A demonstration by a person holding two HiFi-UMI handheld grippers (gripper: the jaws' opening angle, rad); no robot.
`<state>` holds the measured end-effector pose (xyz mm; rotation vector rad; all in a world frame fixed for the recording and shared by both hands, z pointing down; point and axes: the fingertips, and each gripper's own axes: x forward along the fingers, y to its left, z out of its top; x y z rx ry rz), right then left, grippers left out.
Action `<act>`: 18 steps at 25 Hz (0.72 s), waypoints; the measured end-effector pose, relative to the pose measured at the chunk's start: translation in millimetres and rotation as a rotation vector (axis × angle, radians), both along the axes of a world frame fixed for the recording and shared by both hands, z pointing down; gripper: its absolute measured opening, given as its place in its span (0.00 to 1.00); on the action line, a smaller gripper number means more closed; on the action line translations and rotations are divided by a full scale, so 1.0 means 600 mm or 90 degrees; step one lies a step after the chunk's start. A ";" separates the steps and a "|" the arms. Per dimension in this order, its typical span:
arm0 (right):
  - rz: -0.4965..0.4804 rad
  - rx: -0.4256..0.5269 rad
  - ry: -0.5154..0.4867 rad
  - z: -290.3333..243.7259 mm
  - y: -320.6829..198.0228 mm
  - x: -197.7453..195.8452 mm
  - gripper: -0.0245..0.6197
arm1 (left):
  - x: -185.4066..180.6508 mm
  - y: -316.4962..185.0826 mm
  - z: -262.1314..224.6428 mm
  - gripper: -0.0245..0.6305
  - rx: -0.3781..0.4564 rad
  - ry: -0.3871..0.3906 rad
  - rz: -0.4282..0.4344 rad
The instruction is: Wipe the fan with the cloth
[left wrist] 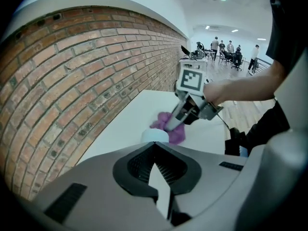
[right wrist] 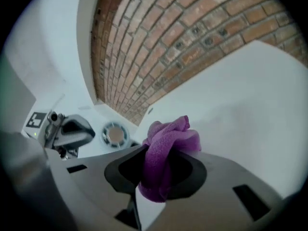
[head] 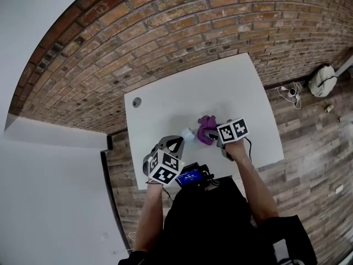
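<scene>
Forearms reach from the bottom of the head view over the near edge of a rectangular white table (head: pixel 165 104), each hand carrying a grey gripper topped by a marker cube.

Left gripper (head: pixel 179 139): jaws closed together, nothing seen between them. It points down and away toward the table centre.

Small pale round fan (right wrist: pixel 114 134): stands on the table just off the left gripper's tips, between the two grippers. Its circular face, a pale ring with a tan centre, is turned toward the right gripper. Its long axis cannot be determined from any view.

Right gripper (left wrist: pixel 171 125): jaws clamped on a bunched purple woven cloth (right wrist: pixel 166 148). The cloth's long axis runs along the jaws, and its folded end sticks out beyond the tips. The cloth is just beside the fan, on the fan's right in the head view; contact cannot be confirmed.

Farther on, a round grey grommet (head: pixel 137 101) sits at the table's far left corner. The table's far edge stands against a red brick wall (head: pixel 165 37). Wood-plank floor (head: pixel 309 131) lies to the right.
</scene>
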<state>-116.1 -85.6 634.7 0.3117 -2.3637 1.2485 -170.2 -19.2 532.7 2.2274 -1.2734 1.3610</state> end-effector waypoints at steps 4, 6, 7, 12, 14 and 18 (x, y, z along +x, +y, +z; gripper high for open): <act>-0.008 0.114 -0.116 -0.131 -0.067 -0.075 0.18 | 0.029 0.033 0.016 0.04 -0.068 0.025 0.045; -0.056 0.151 -0.141 -0.162 -0.069 -0.126 0.18 | 0.031 0.040 0.033 0.04 -0.092 0.033 0.047; -0.089 0.162 -0.145 -0.167 -0.063 -0.150 0.18 | 0.027 0.040 0.040 0.04 -0.097 0.036 0.040; -0.209 0.120 -0.092 -0.139 -0.013 -0.178 0.18 | -0.001 0.032 0.047 0.04 -0.085 0.051 -0.007; -0.180 0.079 -0.088 -0.132 -0.011 -0.154 0.18 | -0.019 0.024 0.042 0.04 -0.079 0.051 -0.025; -0.098 0.013 -0.115 -0.129 0.003 -0.106 0.18 | -0.052 0.000 0.041 0.04 -0.067 0.030 -0.047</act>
